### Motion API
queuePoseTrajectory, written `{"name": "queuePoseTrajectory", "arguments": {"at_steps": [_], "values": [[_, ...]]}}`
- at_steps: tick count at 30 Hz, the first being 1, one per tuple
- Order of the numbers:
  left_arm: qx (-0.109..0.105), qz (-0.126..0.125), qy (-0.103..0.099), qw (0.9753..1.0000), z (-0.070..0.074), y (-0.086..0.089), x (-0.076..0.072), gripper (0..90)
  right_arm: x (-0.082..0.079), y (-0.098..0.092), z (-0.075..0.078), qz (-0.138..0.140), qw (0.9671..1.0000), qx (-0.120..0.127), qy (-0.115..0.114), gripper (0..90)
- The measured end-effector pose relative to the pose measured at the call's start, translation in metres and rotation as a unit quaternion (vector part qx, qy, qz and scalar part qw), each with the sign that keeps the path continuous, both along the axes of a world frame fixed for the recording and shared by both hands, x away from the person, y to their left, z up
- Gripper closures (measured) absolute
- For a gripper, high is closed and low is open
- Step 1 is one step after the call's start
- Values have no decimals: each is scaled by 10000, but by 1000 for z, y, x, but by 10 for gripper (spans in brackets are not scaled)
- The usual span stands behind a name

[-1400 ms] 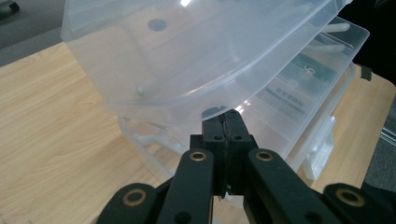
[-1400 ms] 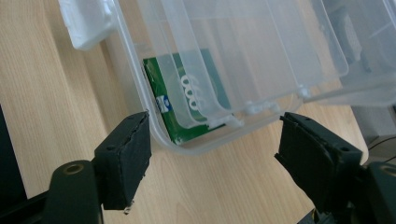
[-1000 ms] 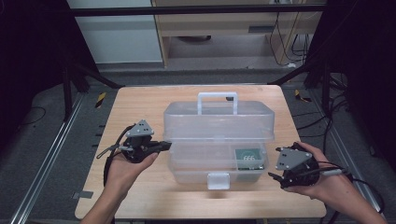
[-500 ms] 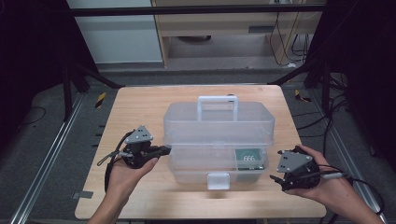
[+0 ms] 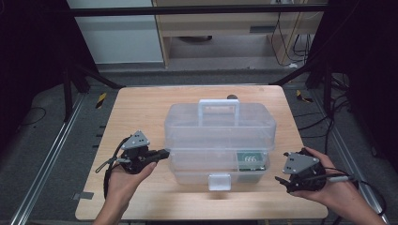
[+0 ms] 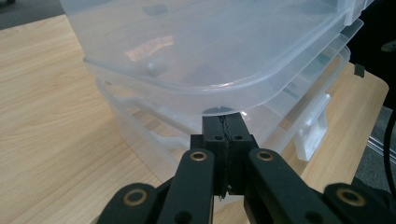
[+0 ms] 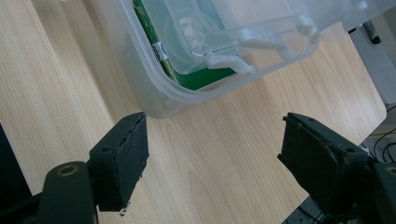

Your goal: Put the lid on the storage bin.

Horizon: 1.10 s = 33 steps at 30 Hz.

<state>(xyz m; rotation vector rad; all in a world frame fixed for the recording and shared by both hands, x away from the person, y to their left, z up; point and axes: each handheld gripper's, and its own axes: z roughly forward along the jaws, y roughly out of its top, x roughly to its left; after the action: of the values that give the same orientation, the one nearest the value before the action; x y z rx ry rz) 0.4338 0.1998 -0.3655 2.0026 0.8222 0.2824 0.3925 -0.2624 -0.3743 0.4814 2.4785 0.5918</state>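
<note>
Pale wooden table, clear plastic toolbox centre; left gripper pressed closed, empty, tips at the box's edge; right gripper gaping wide, empty, beside the box.

Clear, glossy plastic on the storage box, smooth enough to throw soft highlights, its front latch a milkier, frosted plastic. Through the wall, a green label looks like printed paper. The bench is pale wood-grain, matt and smooth. The left tool shows matt black plastic with brass-coloured metal rivets; the right tool has dull, slightly rough black pads.
</note>
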Motion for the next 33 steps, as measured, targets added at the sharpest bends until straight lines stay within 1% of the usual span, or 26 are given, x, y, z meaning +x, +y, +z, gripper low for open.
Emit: {"name": "queuePoseTrajectory", "arguments": {"at_steps": [1,2,6,10,13,21,29,31,32,33], "values": [[-23,12,-2,10000,-1,0,-1,900,0,0,-1,-15,10000,7,-1,230],[4,-9,-6,10000,-2,0,-1,900,0,-1,-1,-27,10000,10,5,230],[-5,12,-38,10000,-5,1,-5,900,0,-2,-3,-54,10000,17,12,228],[-24,10,-7,10000,-9,2,-6,900,1,-3,-5,-84,10000,8,31,228],[-66,54,11,10000,-13,4,-6,900,1,-3,-6,-99,9999,36,47,225],[-54,54,56,10000,-20,5,-8,900,1,-5,-9,-141,9999,21,71,220],[-22,21,95,10000,-24,5,-9,900,3,-6,-12,-212,9997,50,103,218],[46,-6,87,10000,-25,4,-9,900,4,-7,-13,-234,9997,48,95,216],[121,-27,74,9999,-25,4,-9,900,4,-7,-14,-248,9996,51,115,216],[255,-54,59,9996,-26,4,-9,900,5,-7,-15,-252,9996,49,116,216]]}}
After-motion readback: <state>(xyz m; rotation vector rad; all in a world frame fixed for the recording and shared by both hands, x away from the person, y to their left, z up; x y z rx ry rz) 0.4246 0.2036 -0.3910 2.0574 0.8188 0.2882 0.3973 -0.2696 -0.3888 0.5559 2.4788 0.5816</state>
